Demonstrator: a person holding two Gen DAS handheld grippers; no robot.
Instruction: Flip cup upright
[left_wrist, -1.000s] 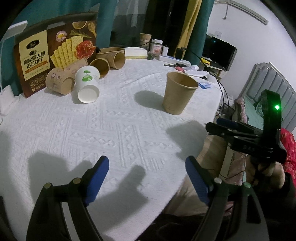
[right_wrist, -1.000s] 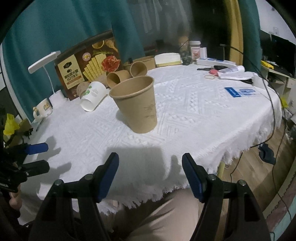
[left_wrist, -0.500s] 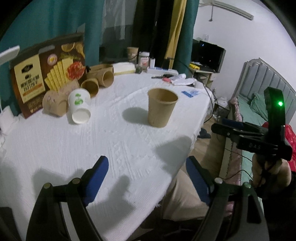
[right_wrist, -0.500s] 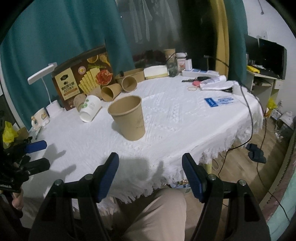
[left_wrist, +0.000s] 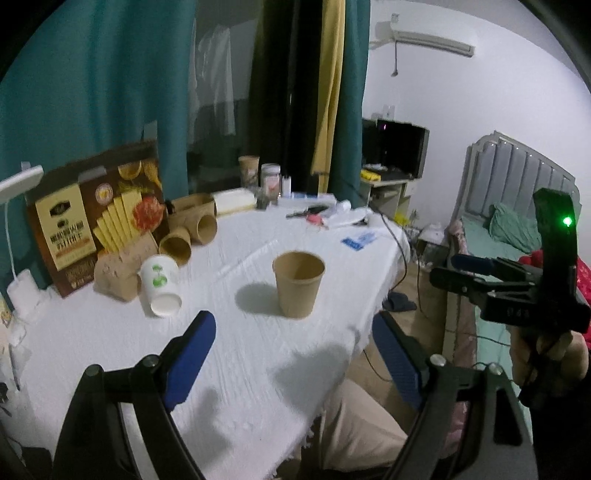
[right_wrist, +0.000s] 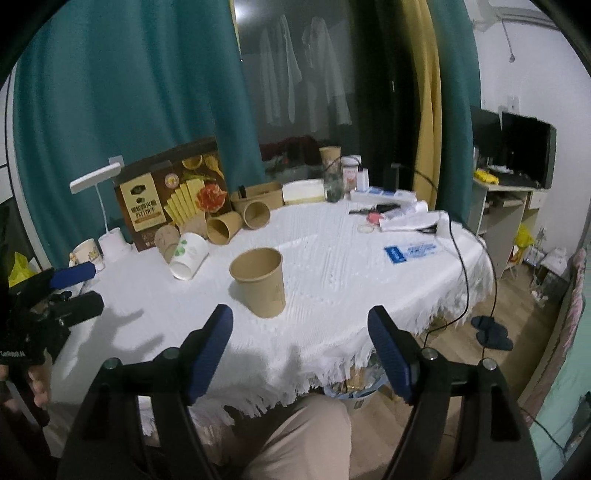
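A brown paper cup (left_wrist: 298, 284) stands upright, mouth up, on the white tablecloth (left_wrist: 236, 354); it also shows in the right wrist view (right_wrist: 261, 281). My left gripper (left_wrist: 293, 332) is open and empty, held well back from the cup above the table's near edge. My right gripper (right_wrist: 300, 326) is open and empty, also back from the cup, over the table's fringed edge. Each gripper shows in the other's view, the right one (left_wrist: 476, 271) at the right and the left one (right_wrist: 75, 286) at the left.
A white cup with a green logo (left_wrist: 161, 291) lies on its side at the back left, with several brown cups (left_wrist: 176, 245) lying beside it before a cracker box (left_wrist: 96, 218). A lamp (right_wrist: 96, 181), jars, papers and a cable (right_wrist: 456, 258) sit farther back. My knees are below the table edge.
Both grippers have drawn back and up from the table, so the upright brown cup looks smaller and farther off. Both stayed open. The cup has not moved.
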